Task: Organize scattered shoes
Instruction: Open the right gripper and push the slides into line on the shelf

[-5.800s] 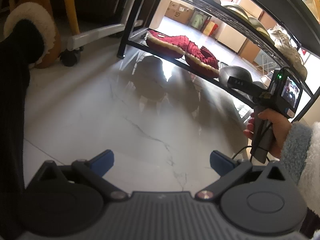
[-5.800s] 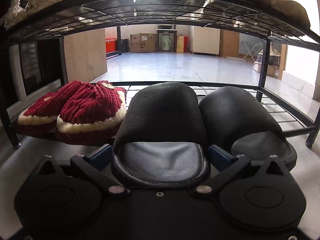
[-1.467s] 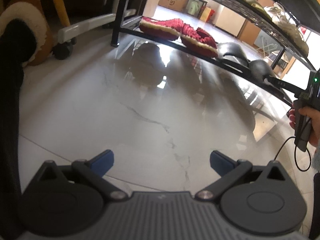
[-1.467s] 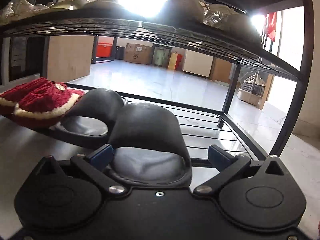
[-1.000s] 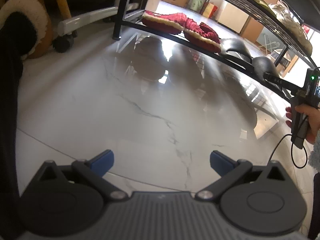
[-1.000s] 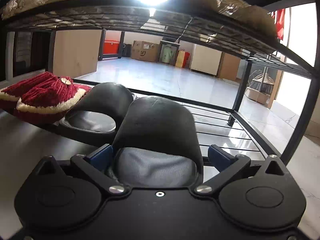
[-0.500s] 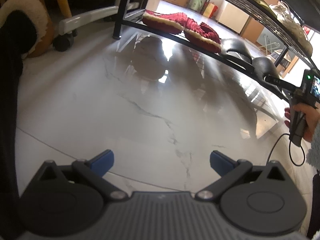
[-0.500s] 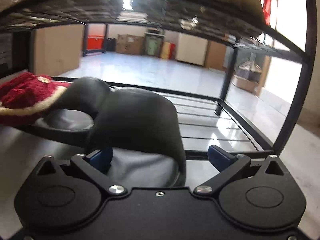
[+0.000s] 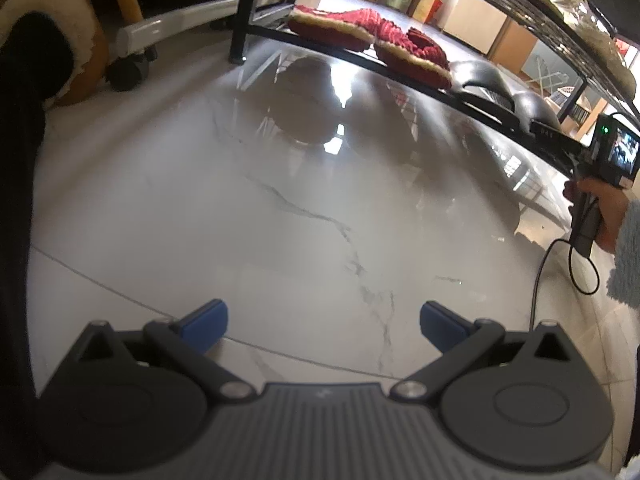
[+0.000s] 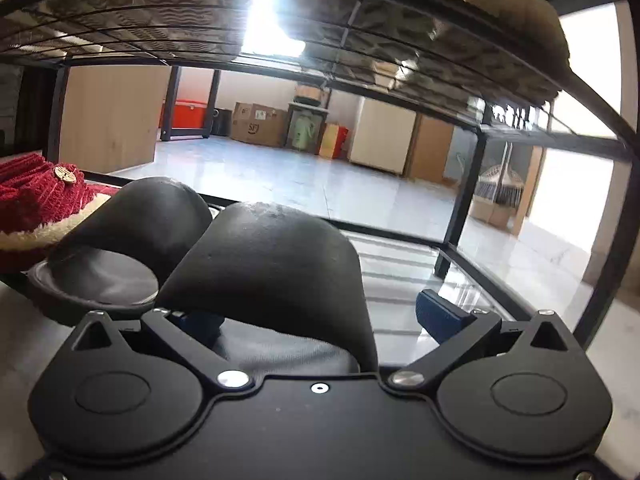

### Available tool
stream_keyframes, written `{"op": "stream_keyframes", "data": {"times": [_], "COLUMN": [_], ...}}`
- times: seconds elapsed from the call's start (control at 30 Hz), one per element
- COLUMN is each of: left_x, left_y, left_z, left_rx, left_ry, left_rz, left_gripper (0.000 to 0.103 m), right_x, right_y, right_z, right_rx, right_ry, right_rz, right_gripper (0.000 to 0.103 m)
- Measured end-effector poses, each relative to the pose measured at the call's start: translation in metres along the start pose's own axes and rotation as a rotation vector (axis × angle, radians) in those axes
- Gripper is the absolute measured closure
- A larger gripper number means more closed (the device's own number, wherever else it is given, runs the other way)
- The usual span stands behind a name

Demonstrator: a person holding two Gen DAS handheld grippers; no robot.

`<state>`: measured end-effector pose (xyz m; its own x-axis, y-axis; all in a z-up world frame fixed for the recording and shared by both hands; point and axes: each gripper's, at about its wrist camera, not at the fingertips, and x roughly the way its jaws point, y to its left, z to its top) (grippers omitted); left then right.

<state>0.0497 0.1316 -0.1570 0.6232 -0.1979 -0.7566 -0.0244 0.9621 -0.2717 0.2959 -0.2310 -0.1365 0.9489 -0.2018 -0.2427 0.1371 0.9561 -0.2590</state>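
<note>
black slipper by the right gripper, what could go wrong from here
The right gripper is open with its left finger tucked inside the black slipper, so pulling back carelessly might drag it off the bottom shelf. The slipper's heel seems to overhang the front edge, so it could tip onto the floor. A sideways nudge could shove the other black slipper into the red slippers.

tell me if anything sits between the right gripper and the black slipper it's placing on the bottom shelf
Nothing visible does. The right gripper is open around the heel of the nearer black slipper, which sits on the bottom shelf beside its mate.
</note>
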Motion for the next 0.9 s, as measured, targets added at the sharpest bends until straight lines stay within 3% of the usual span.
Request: {"op": "stream_keyframes", "data": {"times": [0.3,0.53,0.67,0.9], "left_x": [0.001,0.003,0.003,0.002], "left_y": [-0.002,-0.005,-0.004,-0.003], "left_z": [-0.001,-0.001,-0.001,0.0], "left_rx": [0.018,0.029,0.027,0.013], "left_ry": [-0.002,-0.005,-0.005,-0.004], "left_rz": [0.006,0.011,0.011,0.0], "left_gripper": [0.001,0.001,0.001,0.001], "right_x": [0.007,0.041,0.058,0.043], "right_y": [-0.001,-0.003,-0.007,-0.003], "right_z": [0.007,0.021,0.018,0.01], "right_rx": [0.008,-0.034,-0.019,-0.01], "right_ry": [-0.068,-0.036,0.035,0.057], "right_rz": [-0.014,0.036,0.04,0.043], "right_gripper": [0.0,0.0,0.0,0.0]}}
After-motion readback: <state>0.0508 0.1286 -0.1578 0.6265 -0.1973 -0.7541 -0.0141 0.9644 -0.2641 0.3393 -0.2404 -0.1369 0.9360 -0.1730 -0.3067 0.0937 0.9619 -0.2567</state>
